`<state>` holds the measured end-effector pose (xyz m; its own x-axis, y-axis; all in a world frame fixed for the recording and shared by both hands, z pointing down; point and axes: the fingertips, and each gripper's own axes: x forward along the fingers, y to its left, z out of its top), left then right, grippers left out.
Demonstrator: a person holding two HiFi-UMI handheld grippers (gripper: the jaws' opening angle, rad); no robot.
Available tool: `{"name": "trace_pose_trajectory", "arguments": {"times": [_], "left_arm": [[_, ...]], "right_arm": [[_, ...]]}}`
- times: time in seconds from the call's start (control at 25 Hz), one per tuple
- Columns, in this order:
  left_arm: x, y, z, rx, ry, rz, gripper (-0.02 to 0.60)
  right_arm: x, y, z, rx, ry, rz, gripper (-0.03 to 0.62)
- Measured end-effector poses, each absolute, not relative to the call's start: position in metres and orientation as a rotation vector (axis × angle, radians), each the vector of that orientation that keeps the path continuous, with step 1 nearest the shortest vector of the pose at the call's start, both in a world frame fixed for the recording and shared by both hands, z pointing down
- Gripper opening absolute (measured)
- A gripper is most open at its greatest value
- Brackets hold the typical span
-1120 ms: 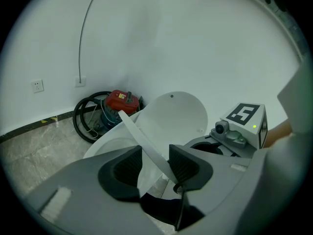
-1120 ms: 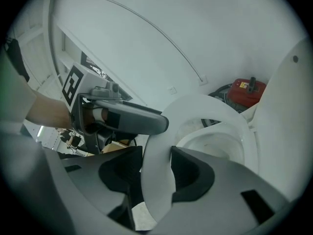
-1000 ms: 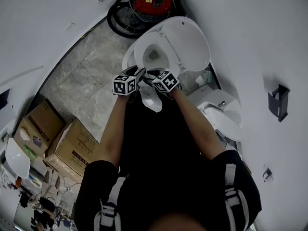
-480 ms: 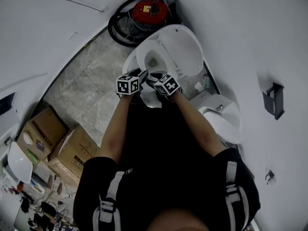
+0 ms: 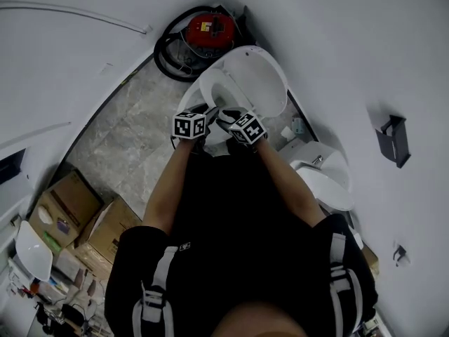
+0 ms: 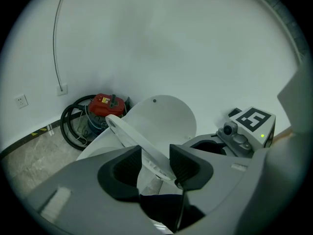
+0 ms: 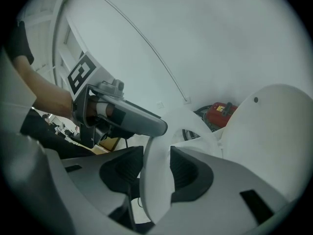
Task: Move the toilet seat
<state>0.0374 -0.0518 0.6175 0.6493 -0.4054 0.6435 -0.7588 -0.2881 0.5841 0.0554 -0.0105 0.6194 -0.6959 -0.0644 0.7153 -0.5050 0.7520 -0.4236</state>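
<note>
A white toilet seat (image 6: pixel 129 136), centre of the frame, is held partly raised. It is clamped by the right hand-held gripper (image 7: pixel 156 173); the left hand-held gripper (image 6: pixel 156 163) is opening around its rim. The swing is probably midway, and a steady single grip is likely needed next.

Bathroom, but it reads more as a fit-out or storage room than a lived-in home. White toilet (image 5: pixel 254 79) on a grey stone-pattern tile floor (image 5: pixel 123 135), plain white walls, black holder (image 5: pixel 391 140) on one wall, wall socket (image 6: pixel 20 101). Spare white ceramic fixture (image 5: pixel 326 184) close beside the toilet. Red vacuum cleaner (image 5: pixel 209 27) with black hose in the corner. Cardboard boxes (image 5: pixel 105 230) on the floor
</note>
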Motion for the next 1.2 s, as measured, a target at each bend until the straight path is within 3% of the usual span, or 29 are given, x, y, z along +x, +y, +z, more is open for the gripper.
{"name": "trace_pose_trajectory", "arguments": {"times": [1.2], "left_arm": [[0.081, -0.088, 0.594, 1.971, -0.894, 0.368, 0.193]], "right_arm": [[0.103, -0.045, 0.592, 0.49, -2.292, 0.636, 0.156]]}}
